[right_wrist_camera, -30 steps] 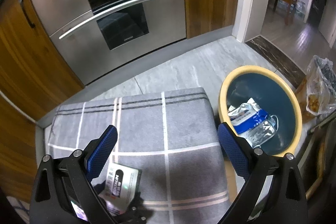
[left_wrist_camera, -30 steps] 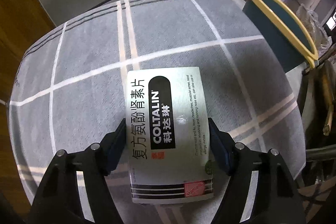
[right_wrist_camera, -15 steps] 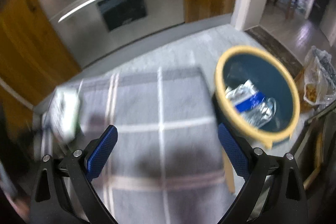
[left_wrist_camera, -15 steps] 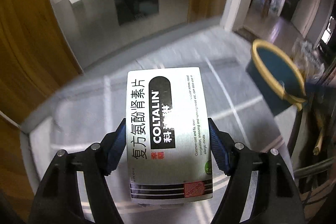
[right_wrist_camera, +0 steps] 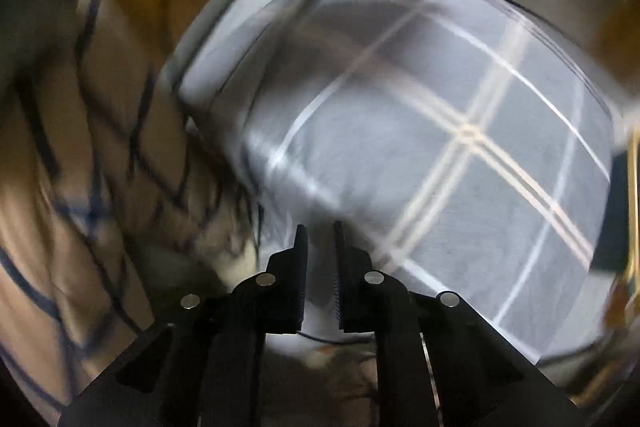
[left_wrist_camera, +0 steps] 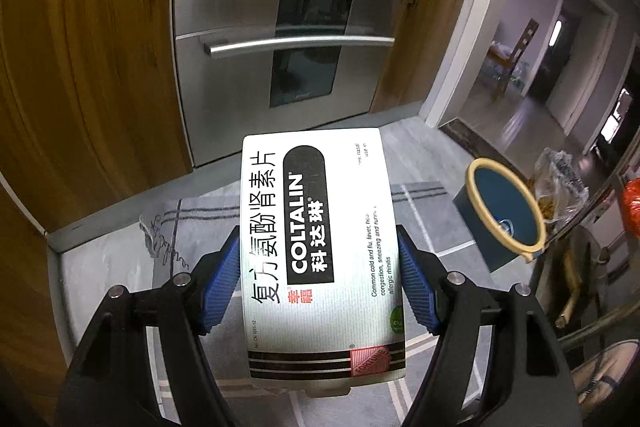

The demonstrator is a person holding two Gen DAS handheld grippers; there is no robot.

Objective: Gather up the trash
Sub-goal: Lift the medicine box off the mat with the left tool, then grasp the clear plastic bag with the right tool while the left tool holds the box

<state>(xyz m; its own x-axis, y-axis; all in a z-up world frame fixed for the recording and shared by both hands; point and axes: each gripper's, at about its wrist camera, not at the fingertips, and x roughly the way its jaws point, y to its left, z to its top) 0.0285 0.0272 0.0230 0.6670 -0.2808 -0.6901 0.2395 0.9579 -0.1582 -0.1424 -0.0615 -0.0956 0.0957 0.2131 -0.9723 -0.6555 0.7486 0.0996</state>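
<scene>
Medicine box (left_wrist_camera: 320, 259), white with a black COLTALIN label, is clamped flat between the blue pads (left_wrist_camera: 220, 283) of the left gripper (left_wrist_camera: 319, 283), label side facing the camera, long side running away along the fingers. It's held up in the air over the grey rug with pale cross lines (left_wrist_camera: 420, 211), not touching it.

Bin (left_wrist_camera: 506, 205), dark blue with a yellow rim, stands on the floor to the right of the box, well apart from it. A clear plastic bag (left_wrist_camera: 560, 183) sits just beyond the bin. Steel oven front (left_wrist_camera: 280, 27) and wooden cabinet doors (left_wrist_camera: 80, 67) behind.

Right gripper (right_wrist_camera: 320, 247): jaws closing, only a narrow slit left, nothing between them. It points down at the same rug (right_wrist_camera: 460, 147); that view is heavily blurred. A checked fabric (right_wrist_camera: 80, 147) fills its left side, can't tell what it is.
</scene>
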